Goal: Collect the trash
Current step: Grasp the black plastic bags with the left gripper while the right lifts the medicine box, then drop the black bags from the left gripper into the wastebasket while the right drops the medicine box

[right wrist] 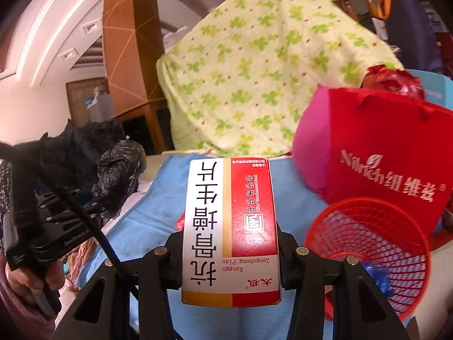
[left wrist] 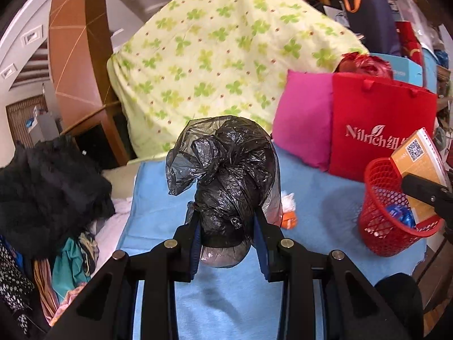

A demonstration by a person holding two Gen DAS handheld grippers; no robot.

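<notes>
My left gripper (left wrist: 228, 223) is shut on a crumpled black plastic bag (left wrist: 226, 175), held up above the blue cloth (left wrist: 311, 184). The right gripper (right wrist: 229, 238) is shut on a white and red medicine box (right wrist: 229, 226), which stands lengthwise between its fingers. A red mesh basket (right wrist: 368, 246) sits on the cloth to the right of the box, with a blue wrapper (right wrist: 376, 274) inside. In the left wrist view the basket (left wrist: 393, 209) is at the right, and the box (left wrist: 416, 155) hangs over its rim. A small orange and white scrap (left wrist: 288, 212) lies on the cloth behind the bag.
A red Nilrich shopping bag (left wrist: 379, 130) and a pink cushion (left wrist: 303, 119) stand behind the basket. Clover-print bedding (left wrist: 215, 56) is piled at the back. Dark clothes (left wrist: 48, 187) are heaped at the left. A hand (right wrist: 17, 280) holds the left gripper's handle.
</notes>
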